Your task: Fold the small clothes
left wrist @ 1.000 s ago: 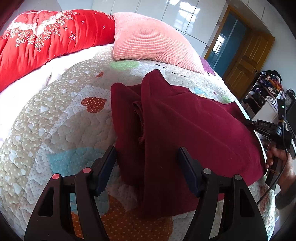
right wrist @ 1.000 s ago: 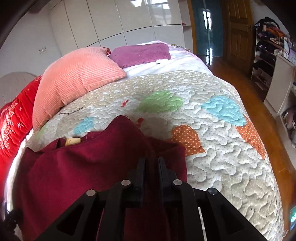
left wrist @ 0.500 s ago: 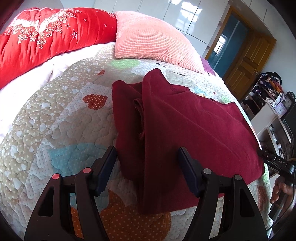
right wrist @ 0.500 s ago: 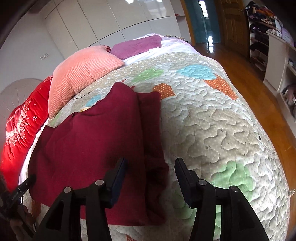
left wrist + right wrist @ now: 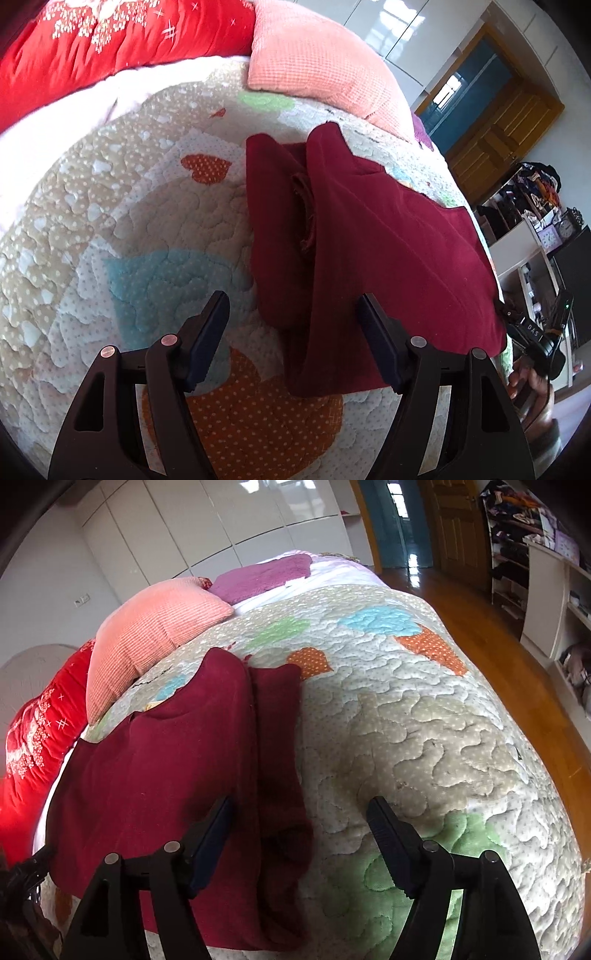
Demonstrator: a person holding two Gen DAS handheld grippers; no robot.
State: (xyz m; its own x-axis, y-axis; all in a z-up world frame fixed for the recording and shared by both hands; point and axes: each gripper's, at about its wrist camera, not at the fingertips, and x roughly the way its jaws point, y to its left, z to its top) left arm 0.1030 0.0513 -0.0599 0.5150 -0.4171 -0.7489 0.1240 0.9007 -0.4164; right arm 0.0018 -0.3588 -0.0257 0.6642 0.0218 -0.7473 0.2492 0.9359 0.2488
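Garment: I see a dark red garment lying flat on the quilted bedspread, its two side edges folded inward over the middle.
Garment, left edge: in the left wrist view I note a folded flap with a rumpled seam running along it, ending just ahead of my left tongs.
Garment, right edge: in the right wrist view the garment shows a narrower folded strip lying on the side next to the bare quilt.
Left gripper: I find the jaws wide and opening; the near corner of the garment lies between them, but neither pad presses on it.
Right gripper: jaws opening, standing apart; the folded strip lies between them, untouched by the pads as far as I can judge.
Right hand: I see a person's hand on the right tool at the edge of the left wrist view.
Surroundings: pink pillow and red quilt at the head of the bed, beyond the garment.
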